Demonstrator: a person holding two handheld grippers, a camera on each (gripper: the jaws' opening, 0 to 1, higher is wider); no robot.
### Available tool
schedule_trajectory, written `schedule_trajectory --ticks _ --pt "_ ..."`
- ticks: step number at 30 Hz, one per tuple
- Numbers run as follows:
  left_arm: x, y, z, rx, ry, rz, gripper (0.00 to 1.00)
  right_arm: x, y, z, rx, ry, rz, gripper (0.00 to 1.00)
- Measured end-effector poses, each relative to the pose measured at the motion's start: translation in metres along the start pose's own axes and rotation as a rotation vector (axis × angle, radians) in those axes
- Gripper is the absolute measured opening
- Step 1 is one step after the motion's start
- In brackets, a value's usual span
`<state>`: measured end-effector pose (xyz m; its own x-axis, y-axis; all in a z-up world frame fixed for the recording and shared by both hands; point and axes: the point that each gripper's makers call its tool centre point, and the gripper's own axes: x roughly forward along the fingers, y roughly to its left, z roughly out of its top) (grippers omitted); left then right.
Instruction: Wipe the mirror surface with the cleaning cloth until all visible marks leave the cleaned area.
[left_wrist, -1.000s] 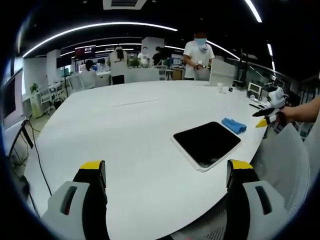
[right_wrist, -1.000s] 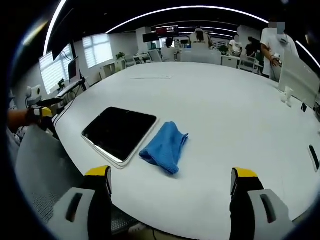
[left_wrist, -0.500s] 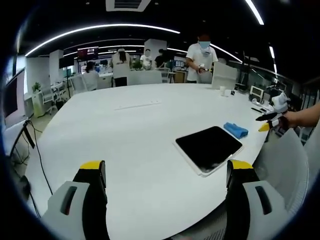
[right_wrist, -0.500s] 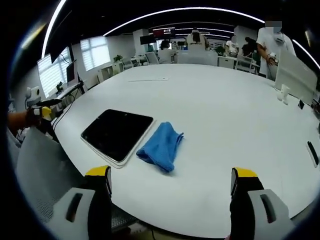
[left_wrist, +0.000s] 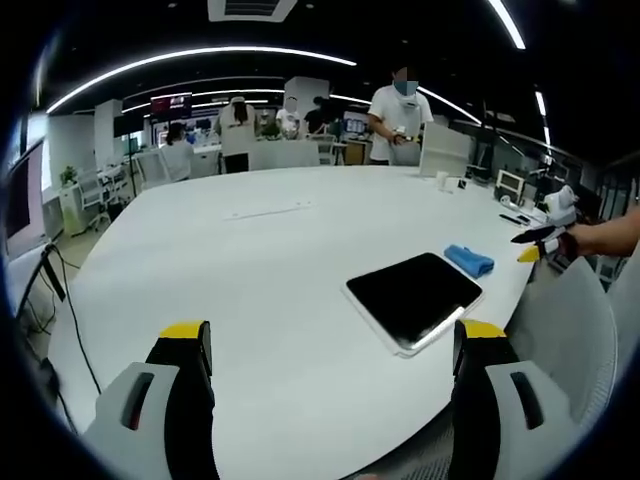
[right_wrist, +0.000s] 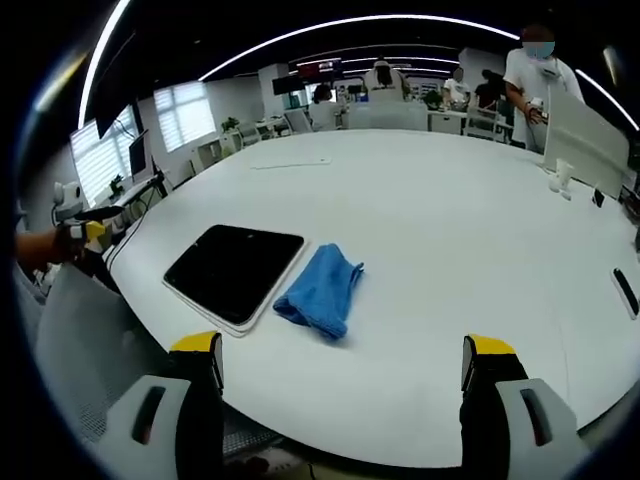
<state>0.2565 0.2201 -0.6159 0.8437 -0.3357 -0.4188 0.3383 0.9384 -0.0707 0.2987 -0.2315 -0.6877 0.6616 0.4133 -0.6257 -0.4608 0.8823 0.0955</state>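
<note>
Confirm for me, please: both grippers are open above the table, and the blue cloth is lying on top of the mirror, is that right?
Not quite. The cloth lies on the table beside the mirror, not on top of it, as the right gripper view shows. The rest holds: the left gripper and right gripper are both open above the table.

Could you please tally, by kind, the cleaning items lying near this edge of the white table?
Dark rectangular mirror with white frame: 1
Crumpled blue cleaning cloth: 1
Total: 2
</note>
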Motion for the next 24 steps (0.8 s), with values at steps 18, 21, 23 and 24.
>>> schedule_trajectory --ticks 18,21,23,24 --pt "-0.006 0.006 -0.001 -0.008 0.002 0.012 0.99 0.008 0.007 0.002 -0.012 0.034 0.019 0.98" --pt "-0.007 0.007 -0.004 -0.017 0.004 0.018 0.99 0.009 0.004 0.003 -0.009 0.043 0.004 0.98" --pt "-0.008 0.005 -0.005 -0.01 0.001 0.021 0.99 0.008 0.002 0.008 0.0 0.04 -0.009 0.98" --pt "-0.008 0.001 -0.004 -0.009 0.0 0.013 0.99 0.007 0.002 0.011 0.001 0.037 -0.009 0.98"
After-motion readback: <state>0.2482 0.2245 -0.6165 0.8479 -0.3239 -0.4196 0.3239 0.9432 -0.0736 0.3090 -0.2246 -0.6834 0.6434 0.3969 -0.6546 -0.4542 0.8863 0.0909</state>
